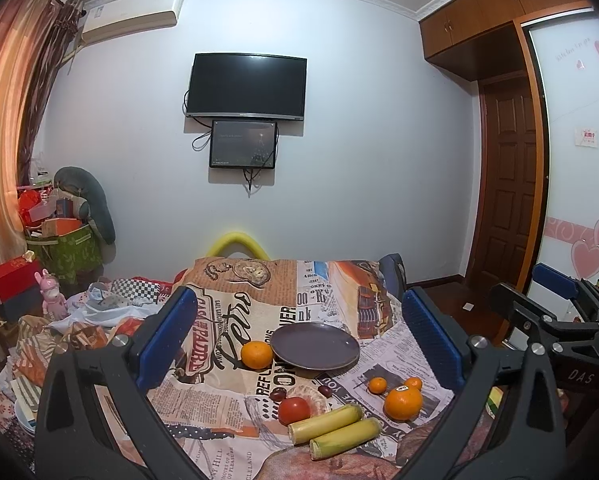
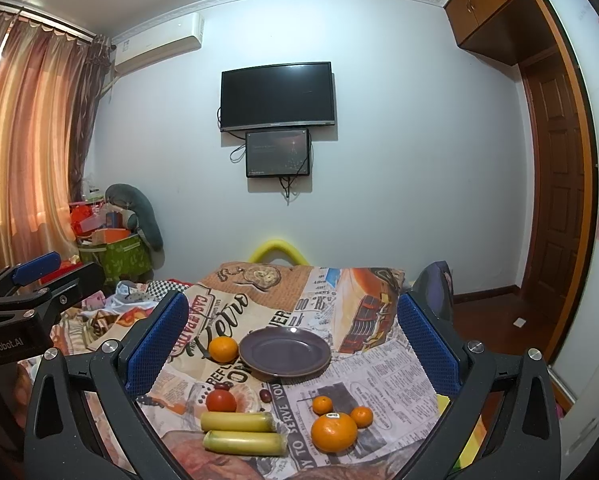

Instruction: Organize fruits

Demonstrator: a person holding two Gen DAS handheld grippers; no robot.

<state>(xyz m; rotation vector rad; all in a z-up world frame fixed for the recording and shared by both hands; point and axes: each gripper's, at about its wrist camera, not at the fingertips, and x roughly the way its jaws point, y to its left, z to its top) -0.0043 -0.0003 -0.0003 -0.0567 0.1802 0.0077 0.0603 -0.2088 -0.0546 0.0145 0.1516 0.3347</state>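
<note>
A dark purple plate (image 1: pixel 314 345) (image 2: pixel 284 351) lies on the newspaper-print tablecloth (image 1: pixel 399 356). An orange (image 1: pixel 256 354) (image 2: pixel 223 348) touches its left rim. In front lie a tomato (image 1: pixel 294 410) (image 2: pixel 220 401), two dark grapes (image 1: pixel 277 394), two yellow-green corn pieces (image 1: pixel 333 428) (image 2: pixel 241 432), a big stickered orange (image 1: pixel 403 402) (image 2: pixel 334 432) and two small mandarins (image 1: pixel 377 385) (image 2: pixel 322 405). My left gripper (image 1: pixel 299 344) and right gripper (image 2: pixel 291 344) are both open and empty, above the table's near side.
The right gripper (image 1: pixel 555 312) shows at the left wrist view's right edge; the left gripper (image 2: pixel 31 292) shows at the right wrist view's left. Cluttered bedding and boxes (image 1: pixel 59 264) lie left. A wooden door (image 1: pixel 507 184) stands right.
</note>
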